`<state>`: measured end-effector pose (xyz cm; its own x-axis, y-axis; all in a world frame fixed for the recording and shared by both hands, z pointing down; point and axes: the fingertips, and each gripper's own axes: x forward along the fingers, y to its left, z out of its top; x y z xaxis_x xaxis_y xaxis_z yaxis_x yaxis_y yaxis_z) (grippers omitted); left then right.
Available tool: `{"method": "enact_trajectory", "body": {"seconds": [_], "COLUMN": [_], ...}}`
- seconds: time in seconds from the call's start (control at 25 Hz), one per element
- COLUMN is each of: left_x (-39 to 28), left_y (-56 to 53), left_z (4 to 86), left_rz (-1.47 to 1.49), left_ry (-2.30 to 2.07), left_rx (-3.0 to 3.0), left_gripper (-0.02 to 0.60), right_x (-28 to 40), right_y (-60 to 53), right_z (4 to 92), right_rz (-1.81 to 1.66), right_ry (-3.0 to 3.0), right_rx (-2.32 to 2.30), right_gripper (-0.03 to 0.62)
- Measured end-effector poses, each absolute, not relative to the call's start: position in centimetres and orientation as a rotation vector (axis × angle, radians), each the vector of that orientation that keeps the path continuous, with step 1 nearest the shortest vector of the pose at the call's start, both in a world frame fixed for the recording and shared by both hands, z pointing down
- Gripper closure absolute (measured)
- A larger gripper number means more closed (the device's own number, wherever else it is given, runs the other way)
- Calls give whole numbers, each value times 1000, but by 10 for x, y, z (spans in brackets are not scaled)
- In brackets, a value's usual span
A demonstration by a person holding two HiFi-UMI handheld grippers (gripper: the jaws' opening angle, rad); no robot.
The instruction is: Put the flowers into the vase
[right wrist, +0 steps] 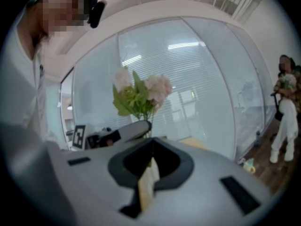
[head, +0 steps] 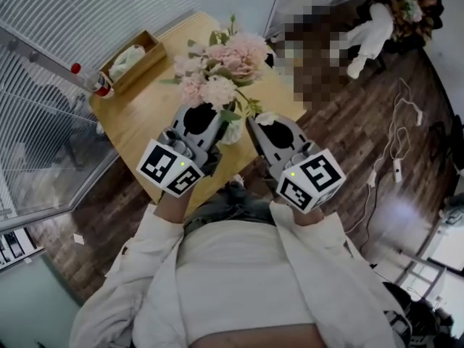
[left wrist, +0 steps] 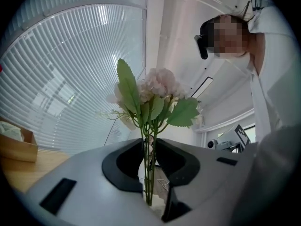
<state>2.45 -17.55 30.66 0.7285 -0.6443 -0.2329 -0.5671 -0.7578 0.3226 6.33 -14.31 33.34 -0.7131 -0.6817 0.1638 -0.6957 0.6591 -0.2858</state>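
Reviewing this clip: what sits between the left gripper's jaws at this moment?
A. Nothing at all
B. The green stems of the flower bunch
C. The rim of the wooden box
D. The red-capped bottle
B: in the left gripper view, the left gripper has its jaws drawn in on the green flower stems, with the leaves and pink blooms rising above them.

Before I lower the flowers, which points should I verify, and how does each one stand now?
1. Left gripper grips the flowers by the stems: ok.
2. Blooms upright above the jaws: ok.
3. Vase mouth under the stems: cannot tell; the flowers hide it in the head view.
4. Right gripper free to steady the vase: not ok; it is shut on a pale flat thing.
5. Wooden box apart from the vase on the table: ok.
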Motion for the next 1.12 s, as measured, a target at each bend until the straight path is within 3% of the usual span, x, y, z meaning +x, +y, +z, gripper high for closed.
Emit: {"method": "enact_trajectory", "body": {"seconds": [1.12], "left_x": [34], "left_y": [-147], "left_z": [369], "left_rz": [-200], "left_ry": [-925], "left_rx": [2613], "left_gripper": [421], "right_x": [55], "right_y": [-119], "right_z": [370], "right_rz": [673], "right_ry": [-2780], "right_rx": [1116], "right_gripper": [582]}}
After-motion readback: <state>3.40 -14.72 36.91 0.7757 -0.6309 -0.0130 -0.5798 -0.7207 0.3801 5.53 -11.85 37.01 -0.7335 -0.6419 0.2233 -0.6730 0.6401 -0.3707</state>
